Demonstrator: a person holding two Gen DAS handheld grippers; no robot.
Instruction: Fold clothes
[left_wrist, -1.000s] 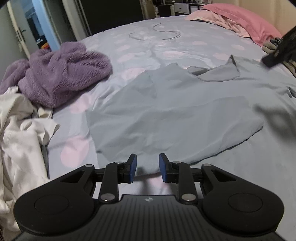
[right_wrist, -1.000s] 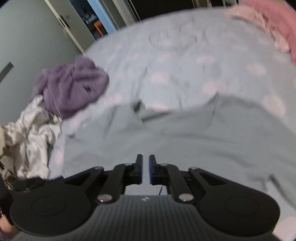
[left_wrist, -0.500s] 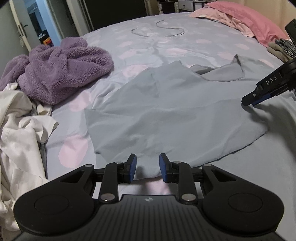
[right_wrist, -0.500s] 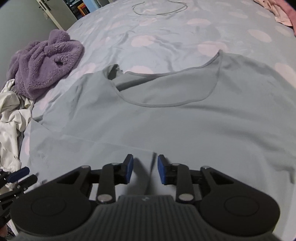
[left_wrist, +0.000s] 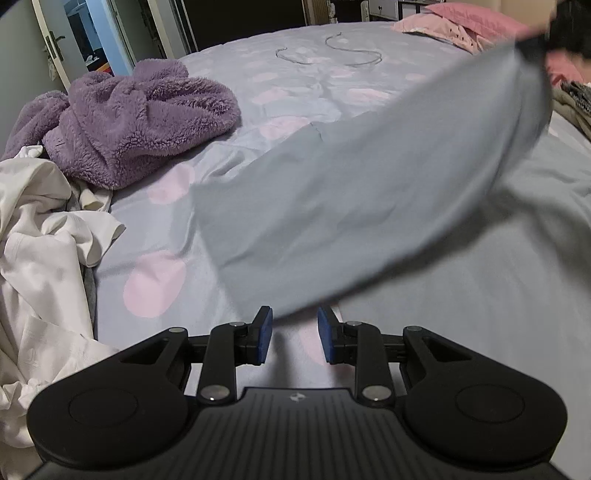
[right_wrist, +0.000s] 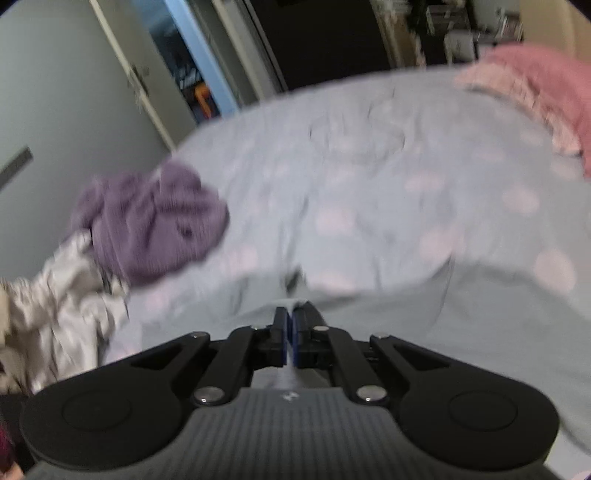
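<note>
Left wrist view: the grey shirt (left_wrist: 362, 206) lies on the bed (left_wrist: 480, 314), right of the purple fleece (left_wrist: 140, 122). One edge is lifted toward the upper right, where a dark, blurred shape, probably the right gripper, pinches it. The raised panel's long axis runs diagonally from just beyond the left gripper (left_wrist: 293, 336) up to that corner. The left fingers stand apart, holding nothing.

Right wrist view: the right gripper (right_wrist: 290, 332) has its fingers together, clamped on a ridge of grey cloth.

Judgement: the first fold is just starting; no fold is complete, and the white clothes (left_wrist: 40, 258) remain unfolded.
</note>
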